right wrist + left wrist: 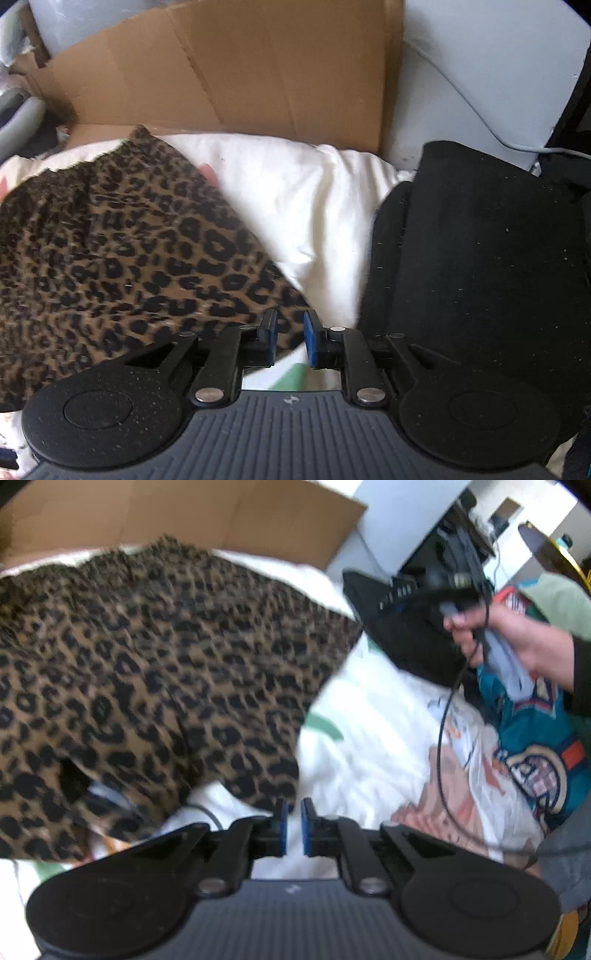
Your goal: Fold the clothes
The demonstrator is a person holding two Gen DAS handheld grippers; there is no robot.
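- A leopard-print garment [140,686] lies spread over the left half of a white bedsheet [373,716], rumpled, its near edge reaching down toward the tools.
- A flattened cardboard sheet [229,70] stands at the far side, behind the garment and the sheet.
- The left gripper [292,827] hangs just off the garment's near edge; its blue pads are drawn nearly together with a thin slit of white sheet showing between them and no cloth caught.
- The right gripper [290,339] sits over the garment's near right corner, its jaws parted by a narrow gap that pinches nothing; leopard cloth and sheet show through.
- A black folded cloth [476,258] lies to the right on the sheet.
- Farther right, a hand [513,642] grips the other tool's handle, with a teal printed garment [535,746] beneath it.
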